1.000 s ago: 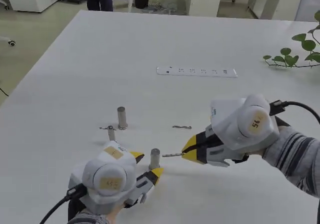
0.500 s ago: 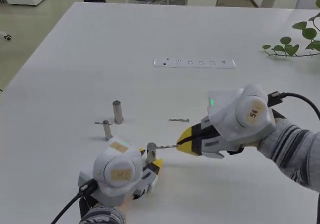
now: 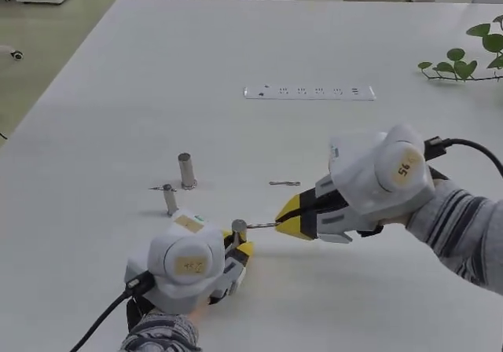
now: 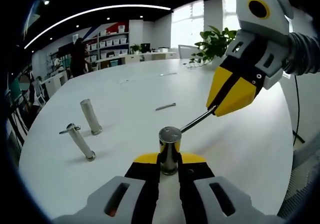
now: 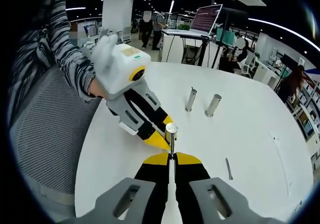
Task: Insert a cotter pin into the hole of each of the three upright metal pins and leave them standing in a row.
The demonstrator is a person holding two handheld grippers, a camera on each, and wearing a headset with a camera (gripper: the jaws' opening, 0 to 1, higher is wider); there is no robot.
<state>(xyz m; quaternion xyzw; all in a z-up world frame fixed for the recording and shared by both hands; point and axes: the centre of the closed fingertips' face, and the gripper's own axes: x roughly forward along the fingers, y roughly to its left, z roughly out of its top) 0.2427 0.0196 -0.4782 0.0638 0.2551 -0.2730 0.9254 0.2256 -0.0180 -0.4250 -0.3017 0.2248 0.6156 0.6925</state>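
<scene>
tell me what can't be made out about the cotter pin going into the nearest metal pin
- Hole in the nearest metal pin: too small in the head view, and not facing the camera in the left gripper view.
- Whether the cotter pin tip has entered: unclear; the right gripper view sees it end-on, along the right gripper.
- That pin's base: covered by the left gripper.
</scene>
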